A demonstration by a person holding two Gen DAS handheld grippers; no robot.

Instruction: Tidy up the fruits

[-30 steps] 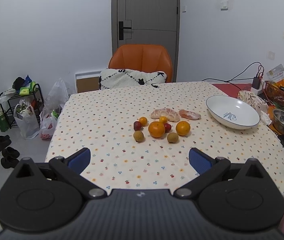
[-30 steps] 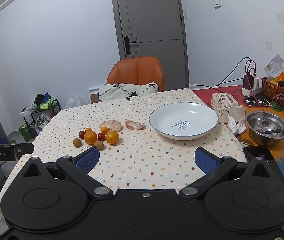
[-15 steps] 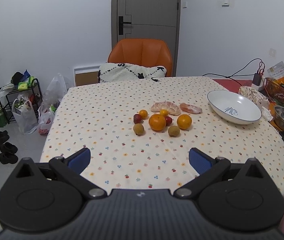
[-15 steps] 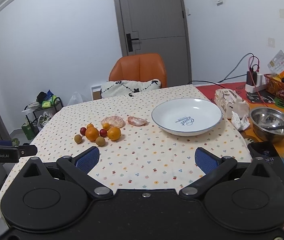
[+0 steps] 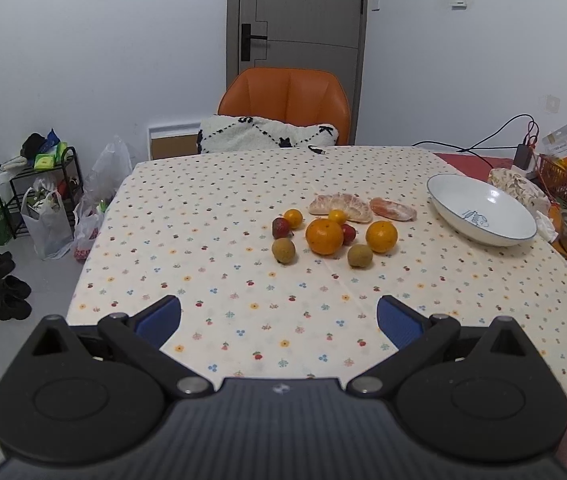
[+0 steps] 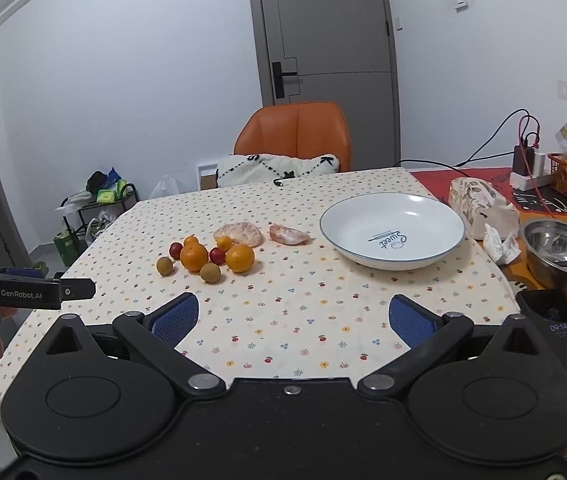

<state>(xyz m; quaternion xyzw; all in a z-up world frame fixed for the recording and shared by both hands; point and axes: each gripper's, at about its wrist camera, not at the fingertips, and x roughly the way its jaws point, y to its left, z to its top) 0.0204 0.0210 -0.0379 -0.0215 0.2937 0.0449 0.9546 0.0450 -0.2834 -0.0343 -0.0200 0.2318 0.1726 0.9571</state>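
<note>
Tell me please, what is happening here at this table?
A person holds a gripper in each hand; the left gripper and the right gripper are both open and empty, above the near table edge. The fruits lie grouped on the tablecloth. The white bowl beside them holds nothing yet.

A cluster of fruit is lying near the middle of the dotted tablecloth (image 5: 211,216). Two oranges are sitting in it, the larger orange (image 5: 324,236) to the left of the smaller orange (image 5: 381,236), with a small red fruit (image 5: 348,233) wedged between them. Two brownish round fruits (image 5: 284,250) are resting at the front, a dark red fruit (image 5: 280,227) and two tiny kumquats (image 5: 293,218) behind. Two peeled citrus pieces (image 5: 341,207) are lying at the back. The white plate (image 6: 392,231) is sitting empty and upright, apart on the right.
</note>
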